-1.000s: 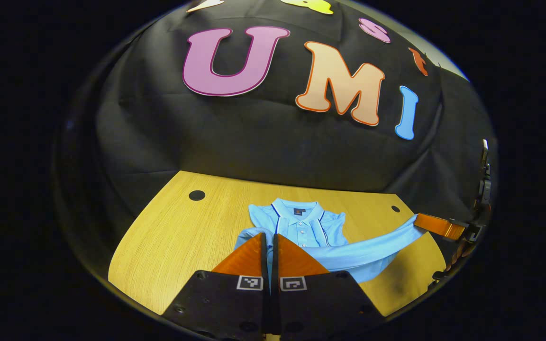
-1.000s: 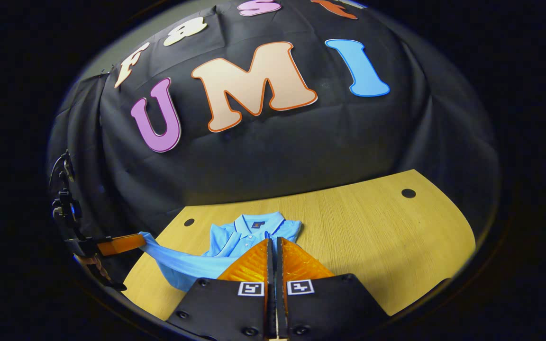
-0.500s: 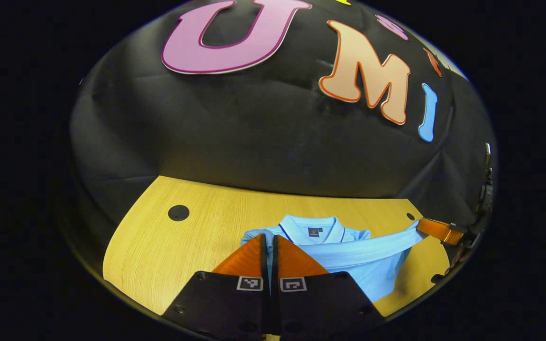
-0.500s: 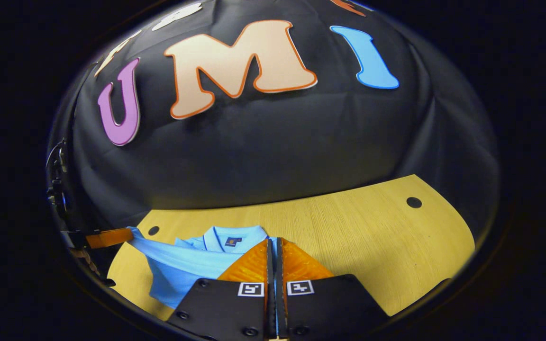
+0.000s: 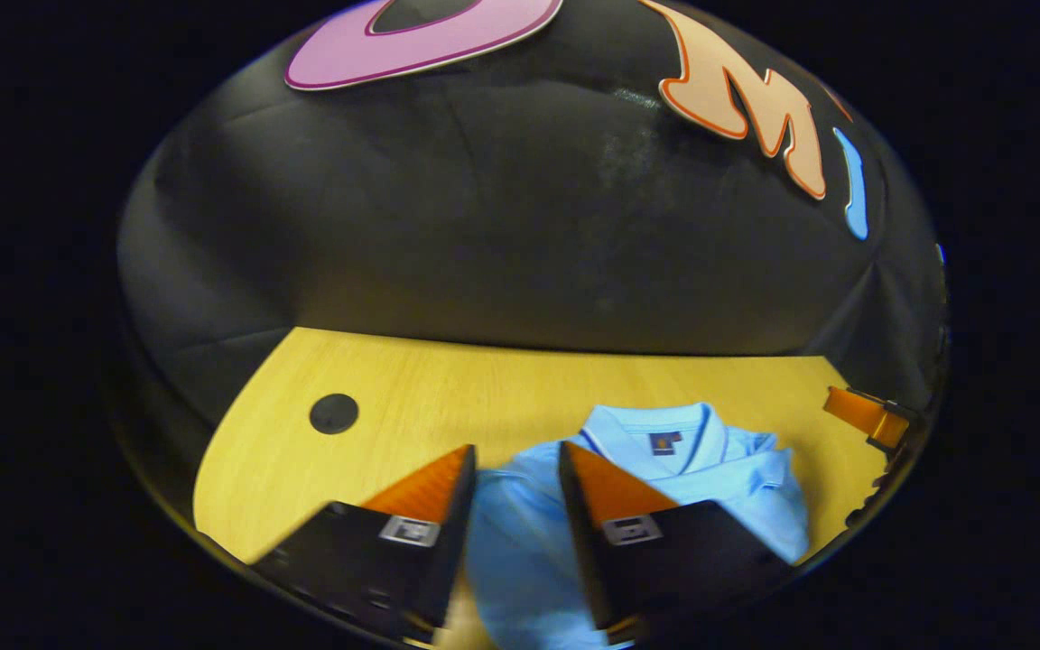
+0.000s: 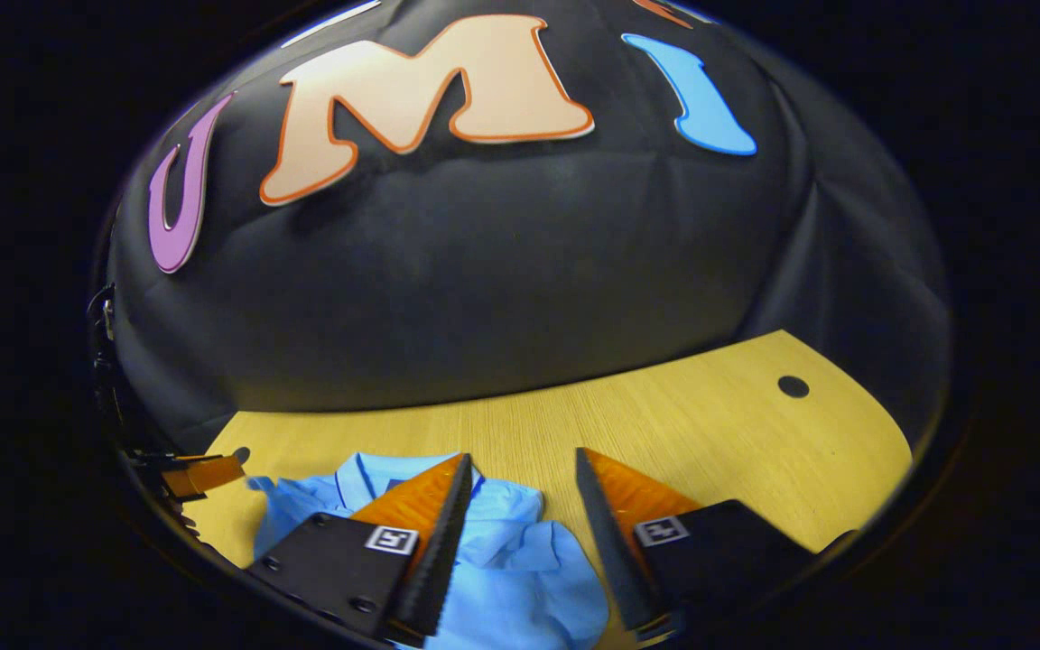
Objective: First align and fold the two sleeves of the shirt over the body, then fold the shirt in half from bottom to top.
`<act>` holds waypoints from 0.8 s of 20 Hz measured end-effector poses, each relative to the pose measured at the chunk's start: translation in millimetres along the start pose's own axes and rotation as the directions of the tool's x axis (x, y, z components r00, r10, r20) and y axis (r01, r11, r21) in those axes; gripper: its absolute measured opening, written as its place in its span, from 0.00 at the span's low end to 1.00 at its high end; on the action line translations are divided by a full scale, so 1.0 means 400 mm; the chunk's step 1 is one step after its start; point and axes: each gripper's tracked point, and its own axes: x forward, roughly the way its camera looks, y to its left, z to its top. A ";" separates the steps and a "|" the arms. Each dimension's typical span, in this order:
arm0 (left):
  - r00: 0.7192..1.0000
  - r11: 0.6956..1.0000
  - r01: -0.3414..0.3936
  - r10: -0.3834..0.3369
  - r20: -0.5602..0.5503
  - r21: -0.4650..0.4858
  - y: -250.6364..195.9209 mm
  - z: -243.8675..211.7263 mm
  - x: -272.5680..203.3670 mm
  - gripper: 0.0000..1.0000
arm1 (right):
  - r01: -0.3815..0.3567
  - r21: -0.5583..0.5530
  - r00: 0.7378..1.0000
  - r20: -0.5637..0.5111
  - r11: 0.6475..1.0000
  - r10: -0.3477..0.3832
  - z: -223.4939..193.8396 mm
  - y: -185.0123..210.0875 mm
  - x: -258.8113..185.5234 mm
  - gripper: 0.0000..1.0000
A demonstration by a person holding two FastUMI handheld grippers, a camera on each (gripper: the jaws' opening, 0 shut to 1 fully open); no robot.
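Observation:
A light blue polo shirt (image 5: 520, 542) lies folded on the wooden table (image 5: 412, 397), its collar (image 5: 664, 429) at the far end. My left gripper (image 5: 516, 451) hangs open just above the shirt's left part, with cloth showing between its fingers but not pinched. In the right gripper view the shirt (image 6: 502, 551) lies rumpled below my right gripper (image 6: 523, 456), which is also open, with bare table beyond its right finger. Each gripper appears at the edge of the other's view: the right one (image 5: 863, 413) and the left one (image 6: 199, 474).
The table has a round dark hole on its left side (image 5: 333, 413) and another on its right side (image 6: 793, 386). The black cloth wall rises just behind the table's far edge. Bare wood stretches to the left and right of the shirt.
Both grippers, shut on the shirt's lifted hem, carried it forward toward the collar and came lower. Both then opened and let the cloth drop onto the shirt.

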 end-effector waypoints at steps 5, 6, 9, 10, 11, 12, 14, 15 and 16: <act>0.974 0.998 -0.045 0.036 0.222 0.037 -0.033 0.163 -0.181 0.96 | -0.047 -0.055 0.971 0.232 0.997 0.059 0.191 0.023 -0.213 0.98; 0.963 0.997 -0.060 0.044 0.266 0.053 -0.044 0.193 -0.231 0.96 | -0.047 -0.077 0.953 0.297 0.996 0.068 0.241 0.025 -0.289 0.94; 0.915 0.993 -0.100 0.064 0.399 0.068 -0.089 0.279 -0.411 0.96 | -0.023 -0.117 0.909 0.410 0.993 0.069 0.343 -0.004 -0.456 0.98; 0.895 0.993 -0.104 0.067 0.440 0.060 -0.112 0.303 -0.476 0.96 | -0.039 -0.110 0.904 0.419 0.993 0.082 0.354 -0.006 -0.499 0.98; 0.877 0.993 -0.103 0.063 0.477 0.060 -0.133 0.317 -0.536 0.96 | -0.061 -0.097 0.906 0.412 0.993 0.096 0.358 -0.009 -0.544 0.95; 0.861 0.992 -0.107 0.057 0.505 0.071 -0.152 0.325 -0.592 0.95 | -0.076 -0.080 0.906 0.410 0.994 0.102 0.363 -0.018 -0.583 0.98; 0.841 0.987 -0.119 0.043 0.540 0.106 -0.190 0.341 -0.677 0.95 | -0.073 -0.052 0.908 0.410 0.996 0.088 0.364 -0.044 -0.654 0.97; 0.833 0.986 -0.120 0.038 0.552 0.114 -0.209 0.342 -0.714 0.95 | -0.075 -0.046 0.906 0.413 0.996 0.088 0.361 -0.051 -0.690 0.97; 0.825 0.986 -0.111 0.024 0.564 0.120 -0.229 0.329 -0.755 0.95 | -0.080 -0.050 0.902 0.421 0.996 0.093 0.359 -0.056 -0.719 0.98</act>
